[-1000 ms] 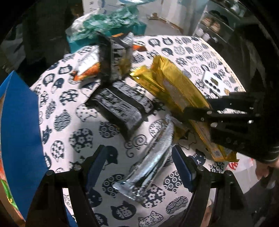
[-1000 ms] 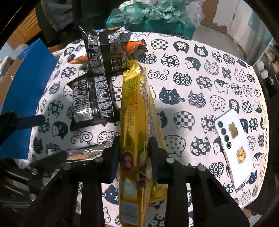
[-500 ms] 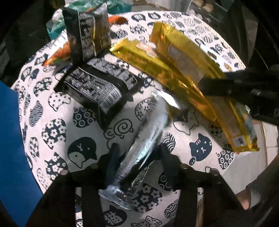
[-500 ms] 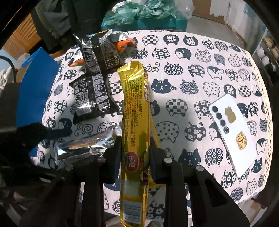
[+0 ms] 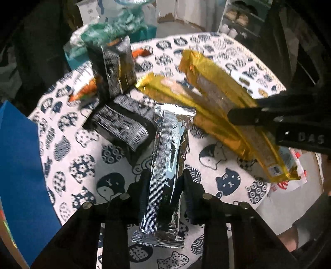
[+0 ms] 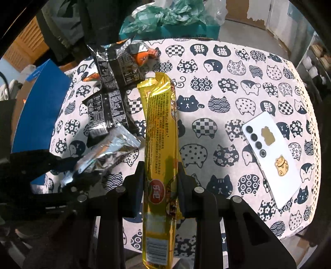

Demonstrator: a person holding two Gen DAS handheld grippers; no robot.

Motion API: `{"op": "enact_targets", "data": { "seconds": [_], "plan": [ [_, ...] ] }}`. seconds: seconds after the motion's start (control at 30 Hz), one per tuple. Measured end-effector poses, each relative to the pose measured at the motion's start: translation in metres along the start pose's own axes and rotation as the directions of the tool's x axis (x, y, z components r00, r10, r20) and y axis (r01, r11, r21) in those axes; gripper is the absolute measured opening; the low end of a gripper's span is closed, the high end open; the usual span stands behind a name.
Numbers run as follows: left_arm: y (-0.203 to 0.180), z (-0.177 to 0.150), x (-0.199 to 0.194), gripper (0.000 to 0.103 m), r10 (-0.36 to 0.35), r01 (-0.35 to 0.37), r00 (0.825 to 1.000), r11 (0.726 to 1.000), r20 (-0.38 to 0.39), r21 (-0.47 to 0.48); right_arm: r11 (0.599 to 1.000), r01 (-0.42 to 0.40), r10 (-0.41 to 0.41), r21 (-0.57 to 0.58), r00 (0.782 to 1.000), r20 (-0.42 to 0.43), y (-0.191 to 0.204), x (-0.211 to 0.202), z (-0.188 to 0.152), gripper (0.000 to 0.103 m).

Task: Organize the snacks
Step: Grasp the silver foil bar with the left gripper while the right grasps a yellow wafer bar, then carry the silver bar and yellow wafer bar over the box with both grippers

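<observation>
**Operator A:** Report the left hand-held gripper (image 5: 163, 186).

**Operator B:** Its jaws have just been closing. One second ago they stood wide on either side of the silver snack pack (image 5: 165, 165), which lay flat on the tabletop (image 5: 217, 165). Now both pads pinch the pack at its lower half. The pack runs straight along the fingers, its far end raised over the black snack packs (image 5: 118, 128).

**Operator A:** Right hand-held gripper (image 6: 160, 186)?

**Operator B:** Pressed together on the long gold snack pack (image 6: 160, 128), same as one second ago. The grip sits near the red logo; the pack's near end hangs past the tabletop edge and the far end points toward the upright black pack (image 6: 115, 66). In the left wrist view, a second gold pack (image 5: 165, 91) lies on the cloth beside it.

**Operator A:** Other items?

**Operator B:** The white phone (image 6: 271, 157) lies on the cat-print cloth to the right, well apart from the snacks. The blue panel (image 5: 18, 165) stands at the left edge. Green bags (image 6: 165, 18) sit behind the tabletop.
</observation>
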State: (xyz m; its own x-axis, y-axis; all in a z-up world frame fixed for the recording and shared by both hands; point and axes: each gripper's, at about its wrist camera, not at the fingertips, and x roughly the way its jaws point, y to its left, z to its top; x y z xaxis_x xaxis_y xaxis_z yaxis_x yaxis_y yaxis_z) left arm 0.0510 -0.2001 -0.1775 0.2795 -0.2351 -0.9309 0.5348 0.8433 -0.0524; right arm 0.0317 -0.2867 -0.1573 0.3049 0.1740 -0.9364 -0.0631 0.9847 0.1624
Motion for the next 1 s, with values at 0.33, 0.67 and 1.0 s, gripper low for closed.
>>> {"op": "enact_targets", "data": {
  "seconds": [0.33,0.67,1.0],
  "plan": [
    [0.015,0.003,-0.04,0.031,0.04,-0.037,0.996,0.998,0.084,-0.043,1.0,-0.018,0.019,-0.004,0.999,0.045,0.004,-0.023,0.003,0.026],
    [0.031,0.0,-0.075,0.031,0.077,-0.066,0.987,0.994,0.138,-0.086,0.999,-0.042,0.044,-0.027,0.995,0.089,0.02,-0.048,0.009,0.026],
    [0.05,-0.011,-0.113,0.031,0.081,-0.053,0.974,0.99,0.213,-0.133,0.996,-0.052,0.061,-0.073,0.991,0.121,0.05,-0.061,0.023,0.026]
  ]
}}
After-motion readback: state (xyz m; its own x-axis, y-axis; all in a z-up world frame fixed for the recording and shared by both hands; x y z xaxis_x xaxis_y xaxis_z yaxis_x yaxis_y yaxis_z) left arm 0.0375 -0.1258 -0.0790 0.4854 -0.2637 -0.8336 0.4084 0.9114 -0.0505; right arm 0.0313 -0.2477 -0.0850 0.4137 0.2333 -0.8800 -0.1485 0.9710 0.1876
